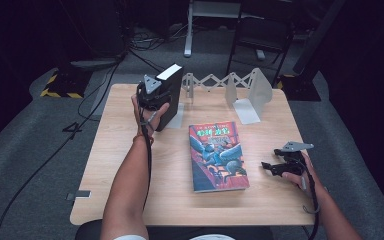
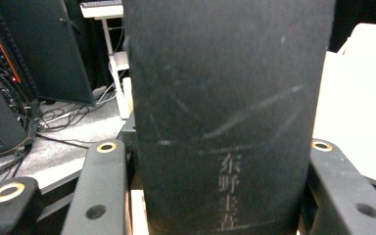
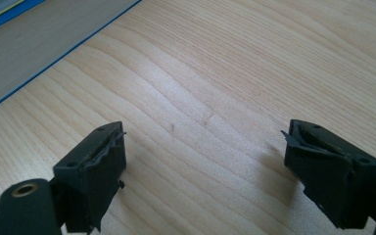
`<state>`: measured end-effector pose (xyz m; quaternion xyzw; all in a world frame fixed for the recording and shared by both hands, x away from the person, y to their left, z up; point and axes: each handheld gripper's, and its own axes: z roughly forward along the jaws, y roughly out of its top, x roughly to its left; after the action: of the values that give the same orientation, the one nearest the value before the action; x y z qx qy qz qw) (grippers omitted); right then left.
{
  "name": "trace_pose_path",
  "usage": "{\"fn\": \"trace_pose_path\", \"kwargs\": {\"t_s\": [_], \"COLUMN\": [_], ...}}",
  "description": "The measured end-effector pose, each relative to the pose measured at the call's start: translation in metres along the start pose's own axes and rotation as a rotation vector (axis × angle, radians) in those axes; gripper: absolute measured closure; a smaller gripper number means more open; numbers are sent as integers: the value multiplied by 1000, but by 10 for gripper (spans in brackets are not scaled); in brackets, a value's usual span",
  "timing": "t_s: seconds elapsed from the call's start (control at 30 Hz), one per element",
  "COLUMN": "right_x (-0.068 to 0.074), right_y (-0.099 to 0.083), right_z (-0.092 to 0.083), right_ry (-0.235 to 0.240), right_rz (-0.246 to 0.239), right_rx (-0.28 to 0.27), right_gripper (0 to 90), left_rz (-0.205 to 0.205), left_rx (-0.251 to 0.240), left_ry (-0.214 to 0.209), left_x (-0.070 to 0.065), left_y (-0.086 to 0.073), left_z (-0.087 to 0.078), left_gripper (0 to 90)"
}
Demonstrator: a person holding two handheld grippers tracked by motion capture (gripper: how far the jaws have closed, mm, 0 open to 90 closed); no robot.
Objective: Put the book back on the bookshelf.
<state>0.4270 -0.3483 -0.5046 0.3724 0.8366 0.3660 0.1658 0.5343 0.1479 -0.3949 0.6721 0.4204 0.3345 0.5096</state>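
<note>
A thick black book (image 1: 170, 92) stands upright at the table's far left, its white page edge facing up. My left gripper (image 1: 154, 100) is shut on it from the near side. In the left gripper view the book's dark spine (image 2: 225, 112), with pale characters printed low on it, sits between the two jaws of the left gripper (image 2: 214, 147). A book with a colourful cover (image 1: 217, 155) lies flat in the middle of the table. To its right my right gripper (image 1: 271, 159) rests low over the wood, open. Nothing is between the right gripper's (image 3: 203, 142) jaws, and the flat book's edge (image 3: 39, 29) shows at upper left.
An expandable metal book rack (image 1: 215, 80) with a white bookend (image 1: 257, 92) stands along the far edge of the wooden table (image 1: 125, 155), just right of the black book. Cables and stands lie on the dark floor beyond.
</note>
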Motion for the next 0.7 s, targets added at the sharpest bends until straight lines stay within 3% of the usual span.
{"fn": "trace_pose_path", "kwargs": {"t_s": [0.23, 0.37, 0.47, 0.7], "right_x": [0, 0, 0, 0], "right_y": [0, 0, 0, 0], "right_z": [0, 0, 0, 0], "right_ry": [-1, -2, -3, -2], "right_rz": [0, 2, 3, 2], "right_rx": [1, 0, -1, -1], "right_gripper": [158, 159, 159, 159], "left_rz": [11, -17, -14, -31], "left_rx": [1, 9, 2, 2], "left_ry": [-17, -31, -37, -43], "left_x": [-1, -1, -1, -1], "left_y": [-10, -21, -25, -23], "left_z": [-14, -20, -23, -27], "left_gripper": [512, 510, 509, 495]}}
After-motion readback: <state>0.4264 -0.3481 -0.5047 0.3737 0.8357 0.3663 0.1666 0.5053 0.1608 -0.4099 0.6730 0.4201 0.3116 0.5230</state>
